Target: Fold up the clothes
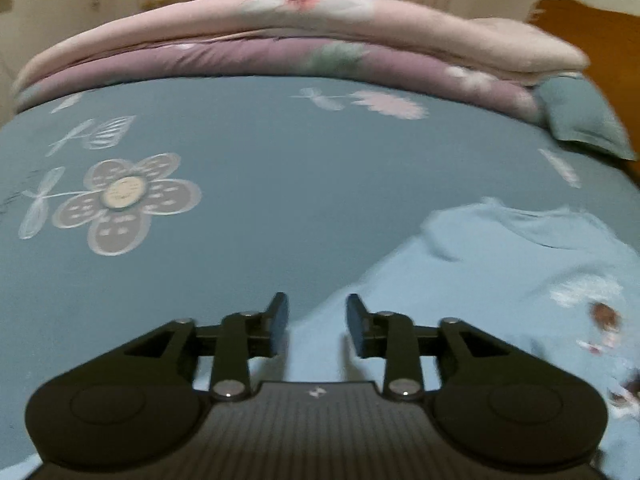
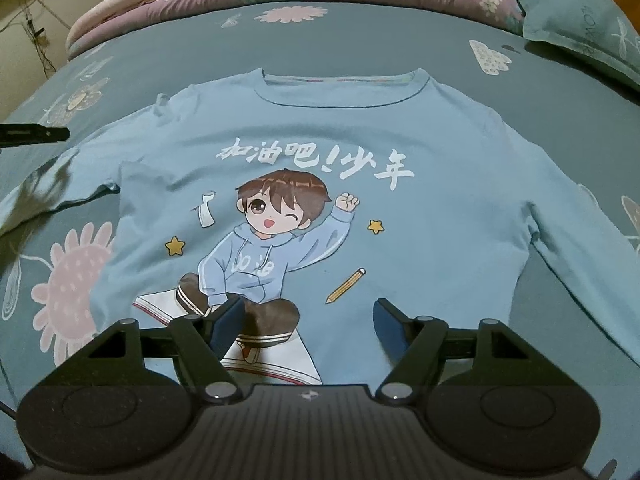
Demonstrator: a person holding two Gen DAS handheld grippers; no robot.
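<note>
A light blue long-sleeved shirt (image 2: 420,152) lies flat and face up on the bed, collar away from me, with a cartoon boy print (image 2: 272,232) and white lettering. Both sleeves are spread out; the left sleeve (image 2: 48,192) looks rumpled. My right gripper (image 2: 309,308) hangs open above the shirt's lower front, with nothing between its fingers. My left gripper (image 1: 317,304) is open over the shirt's left edge (image 1: 500,264), where it meets the sheet, and holds nothing. A black bar (image 2: 32,134) juts in from the left edge above the left sleeve.
The bed has a teal sheet (image 1: 280,200) with flower prints. Folded pink and purple quilts (image 1: 300,40) are stacked along the far side, with a teal pillow (image 1: 580,120) at their right end. Floor and cables (image 2: 32,20) show beyond the bed's left corner.
</note>
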